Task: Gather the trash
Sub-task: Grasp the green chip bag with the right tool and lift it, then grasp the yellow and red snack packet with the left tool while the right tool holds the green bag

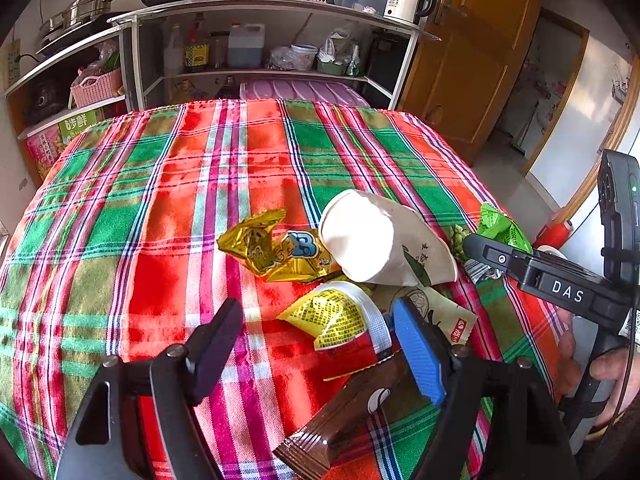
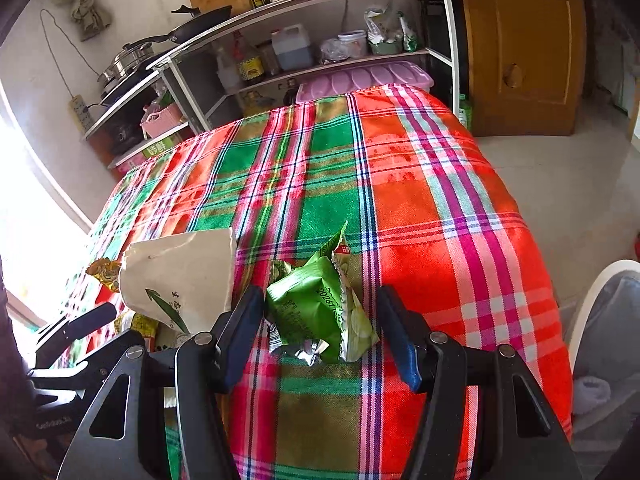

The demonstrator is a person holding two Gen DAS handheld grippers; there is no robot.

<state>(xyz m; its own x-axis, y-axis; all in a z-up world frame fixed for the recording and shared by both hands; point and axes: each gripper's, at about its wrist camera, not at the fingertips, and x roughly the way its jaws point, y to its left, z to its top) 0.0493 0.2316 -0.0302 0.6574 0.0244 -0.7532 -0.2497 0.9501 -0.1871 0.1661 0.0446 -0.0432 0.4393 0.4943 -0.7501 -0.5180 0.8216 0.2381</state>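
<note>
Kitchen shelving at twelve o'clock, and below it a loud plaid tablecloth (image 1: 160,200) with the trash heaped toward its near right side. Right gripper (image 2: 320,340) comes in with its fingers spread wide, straddling the green snack wrapper (image 2: 320,308), which lies crumpled between them, seemingly not yet touched by either pad. That wrapper looks feather-light, crinkly film with a foil lining (slippery stuff), so my call is to close across the bunched middle rather than a loose flap; it should crush and give, not resist.

Left gripper (image 1: 316,356) is also spread, hovering over the heap: a yellow-printed sachet (image 1: 336,316) lies between its fingers, with a brown bar wrapper (image 1: 344,412) just below at six o'clock. The brown bar wrapper looks flat and glossy, best pinched at an edge that lifts off the cloth.

At one o'clock from the left fingers sits a squashed white paper cup (image 1: 376,240) on its side, soft-walled; take it across the flattened rim. Touching it at nine o'clock, a gold foil wrapper (image 1: 272,248).

Only the left camera shows the sachet and bar clearly; the right camera alone shows a white bin rim (image 2: 592,300) off the table at three o'clock, probably the destination.
</note>
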